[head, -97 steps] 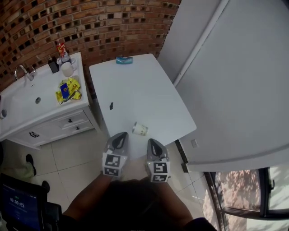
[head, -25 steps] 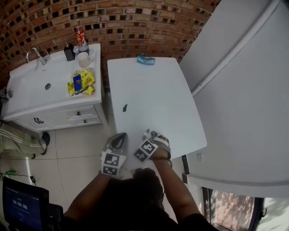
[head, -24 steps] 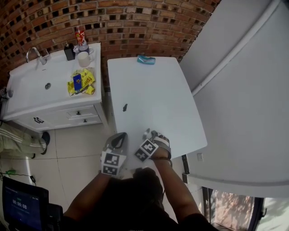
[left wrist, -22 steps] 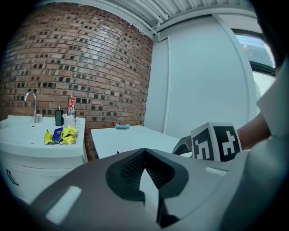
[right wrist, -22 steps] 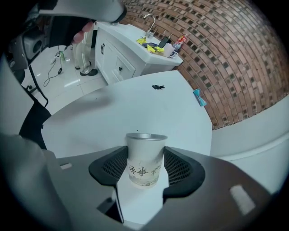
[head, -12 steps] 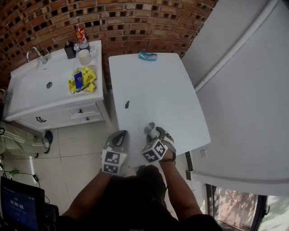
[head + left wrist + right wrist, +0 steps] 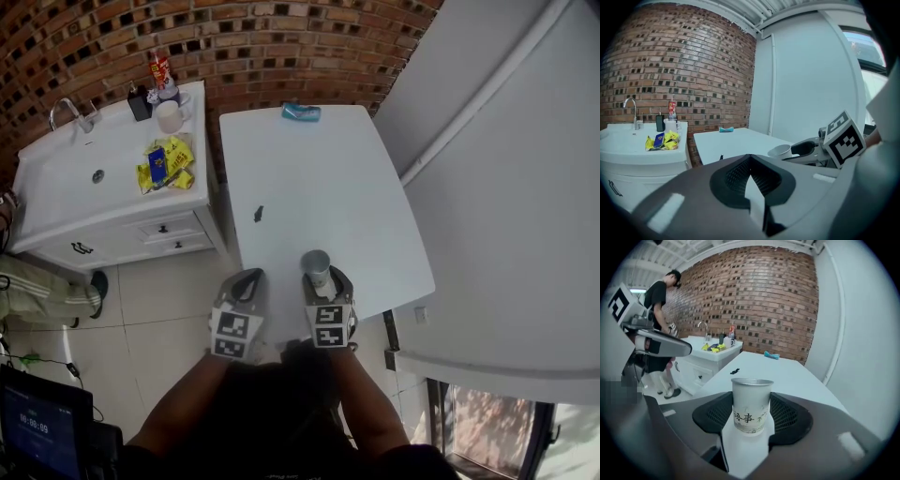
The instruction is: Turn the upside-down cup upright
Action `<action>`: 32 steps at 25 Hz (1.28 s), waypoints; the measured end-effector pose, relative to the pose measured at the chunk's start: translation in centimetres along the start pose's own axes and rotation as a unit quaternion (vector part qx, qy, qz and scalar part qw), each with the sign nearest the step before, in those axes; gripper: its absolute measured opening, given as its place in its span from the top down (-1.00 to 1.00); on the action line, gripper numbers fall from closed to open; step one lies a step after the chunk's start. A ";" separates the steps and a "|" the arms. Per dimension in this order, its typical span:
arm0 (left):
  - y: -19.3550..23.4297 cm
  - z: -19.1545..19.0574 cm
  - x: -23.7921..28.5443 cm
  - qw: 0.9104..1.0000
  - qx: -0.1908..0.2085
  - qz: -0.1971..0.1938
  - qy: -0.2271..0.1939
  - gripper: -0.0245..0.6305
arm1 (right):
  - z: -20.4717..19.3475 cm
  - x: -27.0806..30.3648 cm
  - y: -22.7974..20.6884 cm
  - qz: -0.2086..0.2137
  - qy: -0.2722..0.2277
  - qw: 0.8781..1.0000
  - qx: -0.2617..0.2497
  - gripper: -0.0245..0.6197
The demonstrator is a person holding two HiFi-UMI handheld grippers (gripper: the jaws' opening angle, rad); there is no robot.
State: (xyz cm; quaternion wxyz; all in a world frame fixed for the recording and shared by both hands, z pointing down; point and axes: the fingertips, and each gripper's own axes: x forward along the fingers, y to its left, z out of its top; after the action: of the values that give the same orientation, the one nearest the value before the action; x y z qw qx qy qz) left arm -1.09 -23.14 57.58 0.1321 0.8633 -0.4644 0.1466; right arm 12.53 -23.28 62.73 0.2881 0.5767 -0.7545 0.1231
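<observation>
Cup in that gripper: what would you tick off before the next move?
1. Cup standing mouth up: ok.
2. Right gripper jaws pressing on the cup's sides: ok.
3. Cup's base resting on the table: cannot tell.
4. Bare table around the cup for setting it down: ok.
5. Left gripper empty and apart from the cup: ok.
</observation>
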 end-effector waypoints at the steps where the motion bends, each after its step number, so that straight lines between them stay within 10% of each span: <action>1: -0.2 0.0 0.0 1.000 0.003 -0.001 0.000 0.94 | 0.0 0.0 0.0 0.001 -0.015 1.000 0.017 0.10; 7: -0.7 0.2 0.2 1.000 0.007 -0.003 -0.004 0.94 | -1.5 1.2 0.0 0.012 -0.032 0.996 0.077 0.10; 32: -1.9 -0.3 0.6 1.000 0.009 -0.016 0.003 0.94 | -4.6 -0.2 0.4 0.010 -0.033 0.998 0.056 0.08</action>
State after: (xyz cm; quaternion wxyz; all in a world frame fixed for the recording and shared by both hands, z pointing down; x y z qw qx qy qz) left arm 0.81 -22.51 57.93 0.1278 0.8712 -0.4493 0.1511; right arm 13.51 -20.57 66.38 0.2288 0.5883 -0.7611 0.1491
